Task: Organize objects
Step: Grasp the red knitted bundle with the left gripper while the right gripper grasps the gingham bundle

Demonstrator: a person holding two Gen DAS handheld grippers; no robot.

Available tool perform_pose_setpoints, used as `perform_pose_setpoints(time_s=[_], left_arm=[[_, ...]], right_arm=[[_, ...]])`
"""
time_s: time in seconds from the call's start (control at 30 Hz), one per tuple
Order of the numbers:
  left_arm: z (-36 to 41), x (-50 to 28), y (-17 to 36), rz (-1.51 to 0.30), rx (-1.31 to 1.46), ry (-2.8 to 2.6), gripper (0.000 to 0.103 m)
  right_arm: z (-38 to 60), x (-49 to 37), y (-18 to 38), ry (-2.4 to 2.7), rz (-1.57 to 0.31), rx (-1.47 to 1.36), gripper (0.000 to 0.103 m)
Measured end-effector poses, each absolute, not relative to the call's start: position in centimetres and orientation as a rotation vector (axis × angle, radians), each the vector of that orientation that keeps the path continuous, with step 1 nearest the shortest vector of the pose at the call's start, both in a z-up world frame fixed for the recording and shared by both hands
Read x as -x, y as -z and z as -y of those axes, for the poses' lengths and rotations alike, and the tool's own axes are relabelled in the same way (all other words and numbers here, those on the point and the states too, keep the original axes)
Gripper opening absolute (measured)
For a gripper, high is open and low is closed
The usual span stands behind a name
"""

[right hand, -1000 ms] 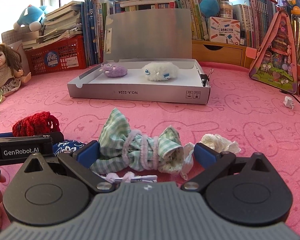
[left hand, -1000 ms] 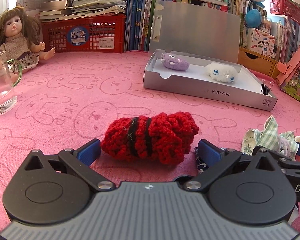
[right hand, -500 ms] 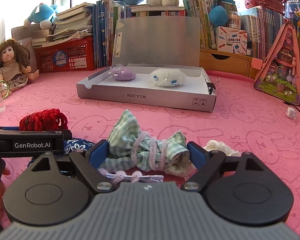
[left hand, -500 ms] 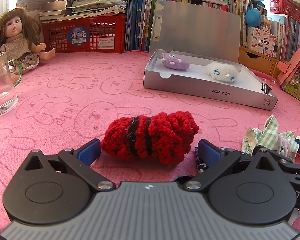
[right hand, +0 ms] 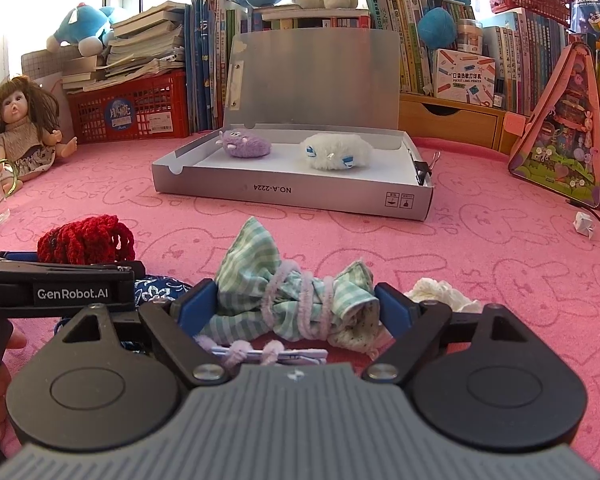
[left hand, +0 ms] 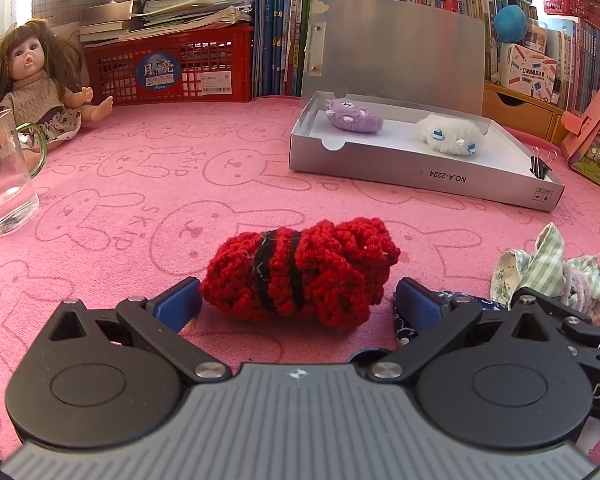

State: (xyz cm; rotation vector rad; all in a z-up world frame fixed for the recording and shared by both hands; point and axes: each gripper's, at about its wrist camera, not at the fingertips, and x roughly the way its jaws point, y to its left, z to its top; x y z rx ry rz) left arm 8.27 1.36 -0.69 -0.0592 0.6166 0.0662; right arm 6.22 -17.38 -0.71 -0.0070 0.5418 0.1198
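Fingers of the right gripper are blue, and they have just been closing in on the green checked cloth bundle, low in the middle of the right wrist view. Both fingers now press its two ends, so the bundle is pinched. Fuzzy purple string is wound around it.

Over in the left wrist view, the left gripper has its fingers spread wide. A red knitted bundle with two black bands lies between them on the pink bunny cloth. Its left end sits right by the left finger, and the right finger is apart from it.

Higher up, right of the middle, stands an open grey box. Inside it are a purple fuzzy toy and a white fuzzy toy.
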Motion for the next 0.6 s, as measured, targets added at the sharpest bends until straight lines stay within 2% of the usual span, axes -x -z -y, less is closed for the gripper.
perform_pose_setpoints(time_s=[0.37,0.43,0.6], left_arm=[[-1.55,-8.02,0.51,-0.605,0.077,-0.053,0.102],[-1.59,-7.79,0.46,-0.595,0.080,-0.046,0.098],[-1.43,-7.30,0.27,-0.576,0.063,-0.061,0.080]], right_arm=[[17.39,-6.19,0.68,-0.120,-0.540,0.006,0.087],[17.38,-6.13,0.66,-0.120,-0.537,0.005,0.086],[17.50,-5.90,0.59,-0.121,-0.526,-0.004,0.081]])
